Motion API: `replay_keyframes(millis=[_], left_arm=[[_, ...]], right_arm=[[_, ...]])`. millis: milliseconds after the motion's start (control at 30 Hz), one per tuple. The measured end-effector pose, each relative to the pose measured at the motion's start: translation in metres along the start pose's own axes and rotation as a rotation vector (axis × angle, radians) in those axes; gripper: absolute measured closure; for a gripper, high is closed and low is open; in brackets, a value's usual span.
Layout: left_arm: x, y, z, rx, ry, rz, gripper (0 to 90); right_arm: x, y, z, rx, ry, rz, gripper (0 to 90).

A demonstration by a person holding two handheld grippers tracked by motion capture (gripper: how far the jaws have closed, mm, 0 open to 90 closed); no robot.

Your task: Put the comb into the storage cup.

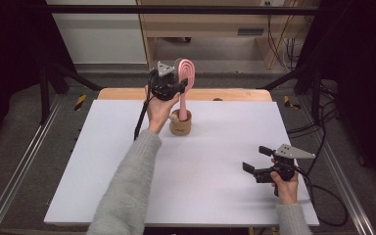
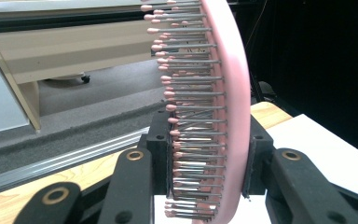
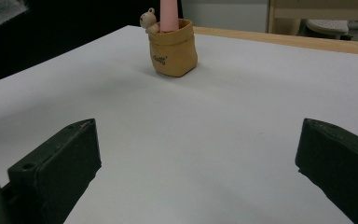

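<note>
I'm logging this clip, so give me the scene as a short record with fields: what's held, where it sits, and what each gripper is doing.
held thing: pink hairbrush, upright, bristles facing the left gripper's camera
handle end: inside the tan holder with a small bear figure at its rim
left gripper: shut on the brush head, raised above the holder
right gripper: open, holding nothing, low over the white table
holder position: far side of the table, near its middle

Pink hairbrush [image 2: 235,93] — smooth matt plastic, metal bristles; tan holder [image 3: 172,46] — glossy ceramic look.
</note>
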State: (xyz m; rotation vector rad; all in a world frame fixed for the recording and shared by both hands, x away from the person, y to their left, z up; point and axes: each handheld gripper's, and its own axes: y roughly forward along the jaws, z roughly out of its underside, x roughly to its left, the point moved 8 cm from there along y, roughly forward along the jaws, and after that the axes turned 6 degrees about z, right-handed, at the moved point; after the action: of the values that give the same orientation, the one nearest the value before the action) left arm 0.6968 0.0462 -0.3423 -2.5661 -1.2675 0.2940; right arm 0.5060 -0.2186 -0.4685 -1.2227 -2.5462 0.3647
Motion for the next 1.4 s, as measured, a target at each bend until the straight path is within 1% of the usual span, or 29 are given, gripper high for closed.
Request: replay_keyframes(millis=[233,367,433,467,500,567,633,900,1000,1167,1333,1400], left_arm=[[-0.001,0.003,0.005,0.012,0.010,0.001,63.4],[-0.001,0.004,0.007,0.019,0.027,-0.002,63.4],[-0.002,0.005,0.010,0.022,0.020,0.004,63.4],[-0.002,0.005,0.011,0.025,0.020,0.004,63.4],[-0.001,0.006,0.012,0.029,0.031,-0.001,63.4],[-0.001,0.006,0.015,0.032,0.022,0.005,63.4],[-0.001,0.007,0.017,0.034,0.029,0.002,63.4],[-0.002,0.010,0.026,0.057,0.036,0.007,63.4],[-0.004,0.011,0.028,0.063,0.035,0.014,63.4],[-0.010,0.014,0.030,0.066,0.048,0.019,63.4],[-0.011,0.015,0.033,0.066,0.051,0.019,63.4],[-0.011,0.016,0.035,0.074,0.059,0.016,63.4]], right_arm=[[0.000,0.000,0.000,-0.002,-0.001,-0.001,0.4],[0.000,0.000,0.000,0.000,-0.001,-0.004,0.4],[0.000,0.000,0.000,0.000,-0.001,-0.001,0.4],[0.000,0.000,0.000,0.000,-0.001,0.000,0.4],[0.000,0.000,0.000,0.000,-0.001,0.001,0.4],[0.000,0.000,0.000,0.000,-0.001,0.000,0.4],[0.000,0.000,0.000,0.001,-0.001,-0.001,0.4],[0.000,0.000,0.000,0.001,-0.001,-0.003,0.4],[0.001,0.001,0.001,0.004,0.000,-0.003,0.4],[0.001,0.001,0.000,0.002,-0.001,-0.003,0.4],[0.001,0.001,0.000,0.002,-0.001,-0.003,0.4],[0.001,0.001,0.000,0.002,-0.001,-0.003,0.4]])
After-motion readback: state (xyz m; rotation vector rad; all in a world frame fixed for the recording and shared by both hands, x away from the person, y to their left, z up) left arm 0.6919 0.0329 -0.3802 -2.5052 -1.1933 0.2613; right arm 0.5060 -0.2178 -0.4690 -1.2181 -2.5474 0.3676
